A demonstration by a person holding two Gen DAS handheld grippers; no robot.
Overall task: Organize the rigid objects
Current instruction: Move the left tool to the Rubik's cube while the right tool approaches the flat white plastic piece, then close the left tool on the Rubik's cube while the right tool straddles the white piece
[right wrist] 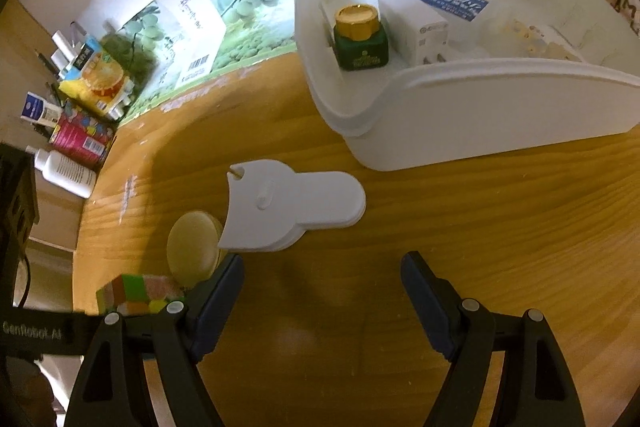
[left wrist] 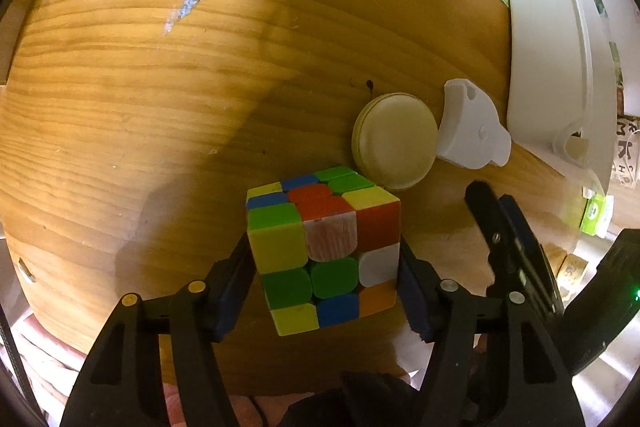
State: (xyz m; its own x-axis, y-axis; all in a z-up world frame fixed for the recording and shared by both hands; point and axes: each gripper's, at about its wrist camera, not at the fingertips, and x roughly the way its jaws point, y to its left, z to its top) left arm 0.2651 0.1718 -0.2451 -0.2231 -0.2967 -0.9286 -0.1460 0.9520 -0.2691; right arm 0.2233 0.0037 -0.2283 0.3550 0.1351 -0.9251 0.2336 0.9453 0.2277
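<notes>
A scrambled puzzle cube [left wrist: 324, 247] sits clamped between the pads of the left hand-held gripper [left wrist: 325, 267] at the near edge of the wooden worktop [left wrist: 160, 107], a round beige disc [left wrist: 394, 141] and white plastic piece [left wrist: 472, 131] just beyond it. Light, stiff and smooth-faced, the cube probably holds best squarely across opposite flat sides. The right hand-held gripper [right wrist: 322, 291] hangs wide and empty, near the white bin [right wrist: 480, 115].
</notes>
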